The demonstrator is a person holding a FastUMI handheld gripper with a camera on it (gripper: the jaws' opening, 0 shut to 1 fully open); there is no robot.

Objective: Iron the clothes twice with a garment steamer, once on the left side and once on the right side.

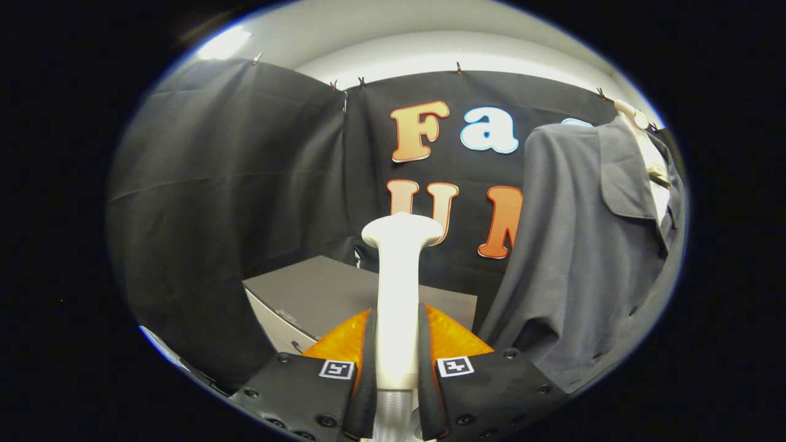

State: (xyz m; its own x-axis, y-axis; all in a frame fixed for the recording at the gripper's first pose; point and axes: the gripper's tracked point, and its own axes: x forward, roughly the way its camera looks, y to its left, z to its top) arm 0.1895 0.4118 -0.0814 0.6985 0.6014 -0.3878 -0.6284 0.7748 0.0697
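Note:
A white garment steamer (399, 288) stands upright between my fingers, its rounded head rising above them. My gripper (398, 344) is shut on the steamer's handle, both fingers pressing its sides. A grey shirt (583, 245) hangs on a pale mannequin (645, 147) to the right, beyond the fingers. The steamer's head is apart from the shirt, well to its left. The shirt's sleeve droops down near my right finger.
A grey-topped box or table (319, 294) stands just beyond the fingers, left of the steamer. Black cloth walls (233, 184) close off the left and back of the booth. A pale ceiling (399, 43) shows above.

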